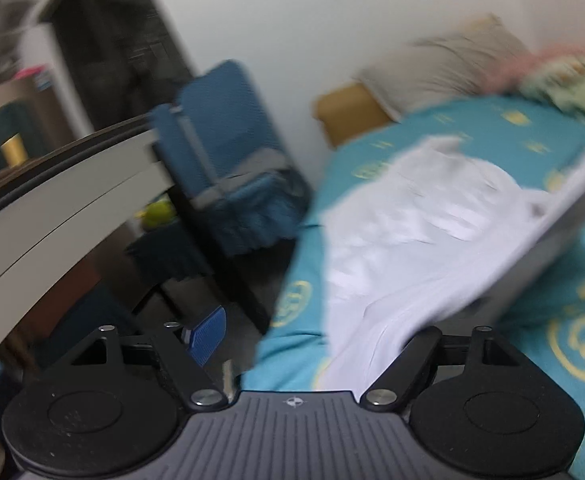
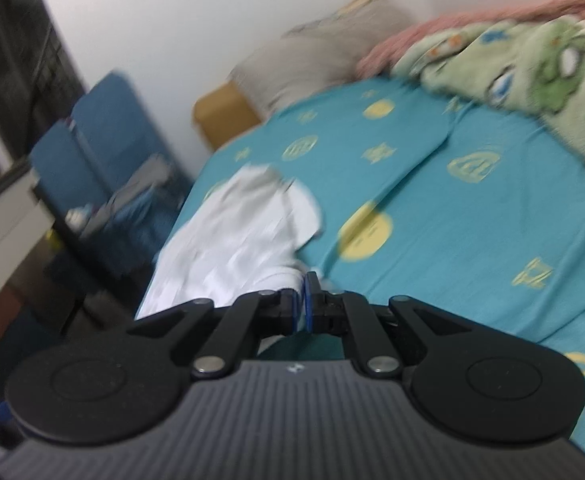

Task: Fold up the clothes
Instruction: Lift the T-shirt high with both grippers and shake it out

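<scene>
A white garment (image 1: 412, 232) lies on the teal bed sheet (image 1: 564, 320) near the bed's left edge, with part lifted toward the right. My left gripper (image 1: 304, 340) is open; its left blue pad (image 1: 206, 334) shows, and the garment hides the right one. The cloth drapes over the right side of the left gripper. In the right wrist view my right gripper (image 2: 301, 300) is shut on the near edge of the white garment (image 2: 244, 240), cloth pinched between the blue pads (image 2: 311, 300). Both views are blurred by motion.
A green patterned blanket (image 2: 532, 64) and a pink one lie at the bed's far right. A grey pillow (image 2: 316, 52) leans on the wall by a brown headboard (image 2: 220, 116). A blue chair (image 1: 228, 160) and a desk edge (image 1: 52, 208) stand left of the bed.
</scene>
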A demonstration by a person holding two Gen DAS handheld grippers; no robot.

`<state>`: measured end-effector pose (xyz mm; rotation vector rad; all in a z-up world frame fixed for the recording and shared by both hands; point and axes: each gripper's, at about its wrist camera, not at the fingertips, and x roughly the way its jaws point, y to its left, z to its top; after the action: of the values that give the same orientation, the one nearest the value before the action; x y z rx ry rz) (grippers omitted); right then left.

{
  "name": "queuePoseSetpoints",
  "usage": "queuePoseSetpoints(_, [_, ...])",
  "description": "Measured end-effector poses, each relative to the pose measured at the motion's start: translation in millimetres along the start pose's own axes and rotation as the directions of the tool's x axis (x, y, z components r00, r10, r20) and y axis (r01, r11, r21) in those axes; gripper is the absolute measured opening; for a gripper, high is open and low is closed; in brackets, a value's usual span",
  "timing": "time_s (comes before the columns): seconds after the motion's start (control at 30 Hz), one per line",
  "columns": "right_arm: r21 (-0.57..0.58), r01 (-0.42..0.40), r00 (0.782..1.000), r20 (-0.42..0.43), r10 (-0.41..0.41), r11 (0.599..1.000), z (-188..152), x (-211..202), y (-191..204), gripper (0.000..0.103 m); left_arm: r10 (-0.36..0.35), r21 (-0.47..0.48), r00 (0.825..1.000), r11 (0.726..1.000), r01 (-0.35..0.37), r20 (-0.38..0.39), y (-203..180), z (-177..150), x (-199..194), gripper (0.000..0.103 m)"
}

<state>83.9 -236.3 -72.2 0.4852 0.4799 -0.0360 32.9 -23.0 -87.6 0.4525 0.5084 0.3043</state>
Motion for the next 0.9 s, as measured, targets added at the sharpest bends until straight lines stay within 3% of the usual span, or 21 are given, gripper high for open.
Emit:
queuePoseSetpoints(0.07, [0.0,0.026,0.998,0.056,-0.026,1.0,3,-6,-2,0.006,0.053,0.016,0.998,0.998,-0.053,-0.03,7,-1,1,0.088])
queuePoseSetpoints(0.2, [-0.047,0.071,0.987,0.15,-0.064,0.996,6,-17,2,0.007,0.041,0.079,0.996,0.996,-0.035,-0.082,3,-3,-1,0.088])
queuePoseSetpoints(0.27, [-0.09,0.104,0.981,0.176,-0.087,0.99,6,-18,5,0.007,0.044,0.101,0.996,0.994,-0.035,-0.084,0,-3,-3,0.09])
queuePoseSetpoints(0.33, [-0.117,0.144,0.978,0.167,-0.124,0.983,5,-14,3,0.014,0.072,0.075,0.995,0.995,-0.066,-0.069,4,-1,-4,0.092])
queuePoseSetpoints(0.4, [-0.157,0.2,0.971,0.167,-0.173,0.967,3,-9,2,0.038,0.124,0.016,0.992,0.992,-0.124,-0.037,12,3,-4,0.095])
queuePoseSetpoints(0.5, [-0.215,0.268,0.955,0.184,-0.231,0.939,-2,-4,2,0.059,0.148,-0.128,0.989,0.981,-0.145,0.009,31,13,-13,0.095])
queuePoseSetpoints(0.6, [-0.23,0.27,0.95,0.221,-0.22,0.935,-1,-16,4,0.068,0.162,-0.27,0.985,0.953,-0.14,0.063,56,23,-30,0.095])
queuePoseSetpoints(0.67, [-0.223,0.25,0.946,0.263,-0.189,0.942,4,-36,8,0.068,0.176,-0.338,0.979,0.932,-0.131,0.106,73,28,-44,0.096])
queuePoseSetpoints(0.73, [-0.229,0.233,0.937,0.312,-0.155,0.945,12,-58,16,0.069,0.231,-0.36,0.96,0.919,-0.163,0.156,85,34,-62,0.098])
queuePoseSetpoints(0.9, [-0.243,0.193,0.891,0.45,-0.066,0.951,52,-133,50,0.069,0.263,-0.462,0.929,0.879,-0.12,0.259,130,62,-115,0.099])
